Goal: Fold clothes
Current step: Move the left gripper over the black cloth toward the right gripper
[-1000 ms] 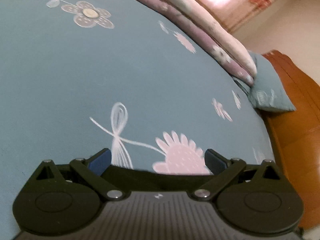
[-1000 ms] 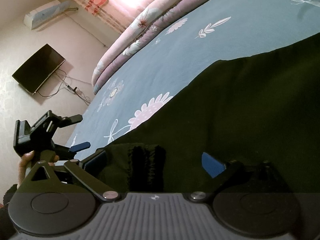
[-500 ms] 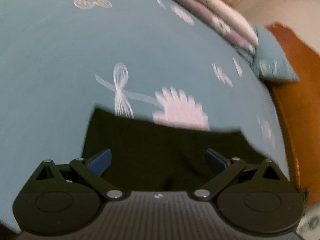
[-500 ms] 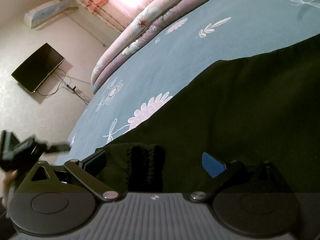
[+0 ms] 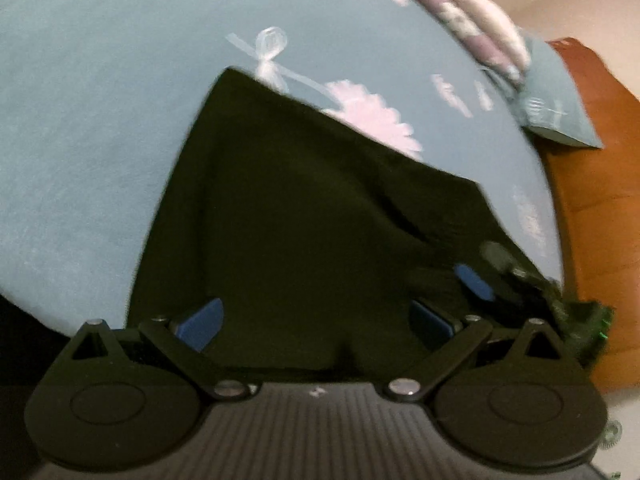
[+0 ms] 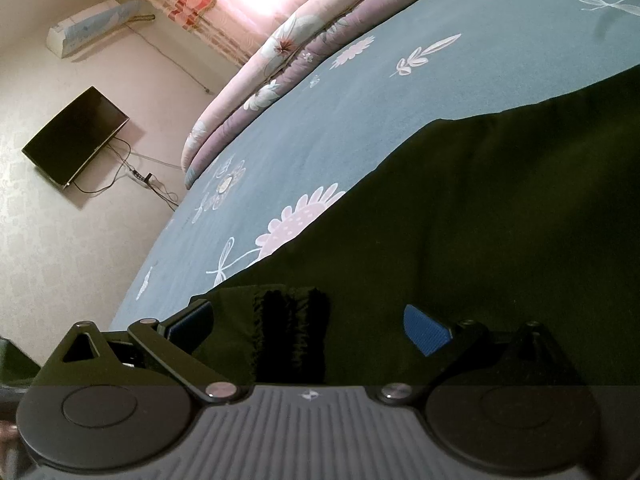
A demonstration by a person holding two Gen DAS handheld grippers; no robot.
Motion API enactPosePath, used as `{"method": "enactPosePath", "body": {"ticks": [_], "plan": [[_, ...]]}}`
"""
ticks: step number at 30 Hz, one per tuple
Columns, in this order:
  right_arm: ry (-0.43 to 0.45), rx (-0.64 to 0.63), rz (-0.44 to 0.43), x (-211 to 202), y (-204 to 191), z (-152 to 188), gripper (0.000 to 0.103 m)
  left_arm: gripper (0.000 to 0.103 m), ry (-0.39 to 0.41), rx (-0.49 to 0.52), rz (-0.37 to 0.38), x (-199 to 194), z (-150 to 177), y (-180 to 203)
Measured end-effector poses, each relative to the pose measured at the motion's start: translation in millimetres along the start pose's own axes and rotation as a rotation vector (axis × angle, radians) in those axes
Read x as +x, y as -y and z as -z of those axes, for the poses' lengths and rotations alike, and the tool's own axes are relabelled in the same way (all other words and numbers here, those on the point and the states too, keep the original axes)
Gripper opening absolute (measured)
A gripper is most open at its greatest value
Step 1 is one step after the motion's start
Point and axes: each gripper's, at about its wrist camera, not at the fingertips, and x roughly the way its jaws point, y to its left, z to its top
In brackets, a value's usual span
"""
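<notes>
Blue-padded, our left tool (image 5: 316, 322) and right tool (image 6: 308, 326) both stand with jaws apart over the dark garment (image 5: 304, 208), gripping nothing. We see it spread flat on the blue flowered bed sheet (image 6: 320, 120), a rolled quilt (image 6: 280, 44) beyond.

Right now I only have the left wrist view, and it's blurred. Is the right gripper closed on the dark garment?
Observer: No. In the right wrist view the right gripper is open, fingers spread above the dark garment.
Operator: What sits between its fingers?
Observer: A darker, fuzzy-edged strip of that garment, lying between the two fingers; neither one touches it.
Operator: Anything past the bed on that side?
Observer: A dark screen hangs on the wall, with cables trailing below it.
</notes>
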Motion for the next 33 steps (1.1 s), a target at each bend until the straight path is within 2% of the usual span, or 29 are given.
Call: {"method": "enactPosePath", "body": {"ticks": [5,11,15,19,27,33], "plan": [[0.001,-0.007,0.008,0.8,-0.7,0.3,0.103,0.099,-0.027,0.057,-0.022,7.2,9.4,12.6],[-0.001,-0.014,0.013,2.2,-1.1,0.6,0.103,0.099,-0.068,-0.018,-0.016,21.7,21.7,-0.2],[0.000,-0.016,0.014,2.4,-1.3,1.2,0.103,0.099,-0.041,0.012,0.045,11.8,23.5,13.9],[-0.001,-0.018,0.012,1.6,-0.6,1.5,0.103,0.099,-0.008,0.022,0.111,19.0,20.8,26.7],[-0.002,-0.019,0.017,2.5,-1.1,1.1,0.103,0.099,-0.125,0.042,0.089,45.9,38.7,33.8],[0.002,-0.029,0.023,3.4,-3.4,4.6,0.103,0.099,-0.055,0.107,0.202,34.2,35.3,59.3]]}}
